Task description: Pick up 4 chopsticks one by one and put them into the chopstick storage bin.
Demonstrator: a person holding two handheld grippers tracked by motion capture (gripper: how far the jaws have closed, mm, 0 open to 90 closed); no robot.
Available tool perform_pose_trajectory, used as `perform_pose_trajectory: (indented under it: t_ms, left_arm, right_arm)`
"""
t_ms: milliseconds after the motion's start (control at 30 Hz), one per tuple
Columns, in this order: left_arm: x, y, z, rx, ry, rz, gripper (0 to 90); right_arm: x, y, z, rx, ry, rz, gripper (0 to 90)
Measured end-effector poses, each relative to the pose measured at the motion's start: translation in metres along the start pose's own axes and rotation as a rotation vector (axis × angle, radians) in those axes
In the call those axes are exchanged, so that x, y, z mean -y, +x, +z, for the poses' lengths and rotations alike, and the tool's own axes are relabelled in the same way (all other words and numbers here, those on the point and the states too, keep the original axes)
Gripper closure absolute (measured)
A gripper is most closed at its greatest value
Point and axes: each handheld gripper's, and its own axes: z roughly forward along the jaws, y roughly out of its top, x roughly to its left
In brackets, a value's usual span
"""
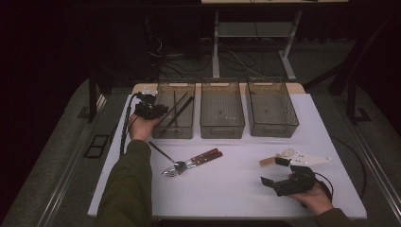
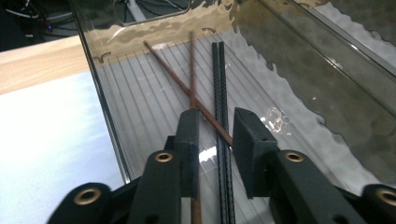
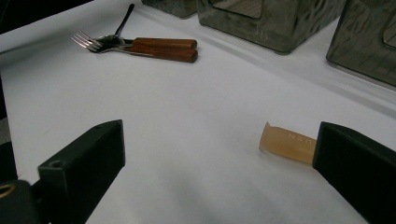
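White table (image 1: 227,189), dark room behind. From above, the left gripper (image 1: 158,111) sits over the leftmost bin (image 1: 175,128). Its own view gets way closer: brown chopsticks (image 2: 170,69) and black chopsticks (image 2: 219,74) lying in there, jaws slightly apart, pinching nothing. The right gripper (image 3: 219,154) gapes wide, empty, a tan handle (image 3: 286,142) beside one jaw.

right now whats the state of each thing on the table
left gripper: open, over the left bin
right gripper: open, empty
left bin: holds chopsticks
brown chopsticks: crossed, lying in the bin
black chopsticks: side by side, lying in the bin
middle bin: empty
forks: lying on the table
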Motion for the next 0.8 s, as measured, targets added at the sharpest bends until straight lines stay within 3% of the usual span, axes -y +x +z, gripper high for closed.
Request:
perform_pose_trajectory:
  t_ms: [267,433,800]
  left_arm:
    - [-0.001,-0.005,-0.009,0.048,-0.031,0.044,57.3]
    - [-0.001,-0.011,-0.018,0.107,-0.055,0.039,50.9]
    - [0.013,-0.039,-0.037,0.21,-0.063,0.102,39.6]
  right_arm:
    - [0.0,0.0,0.0,0.001,0.004,-0.001,2.3]
    - [0.0,0.0,0.0,0.003,0.006,-0.001,2.3]
    - [0.0,0.0,0.0,0.004,0.009,0.004,2.3]
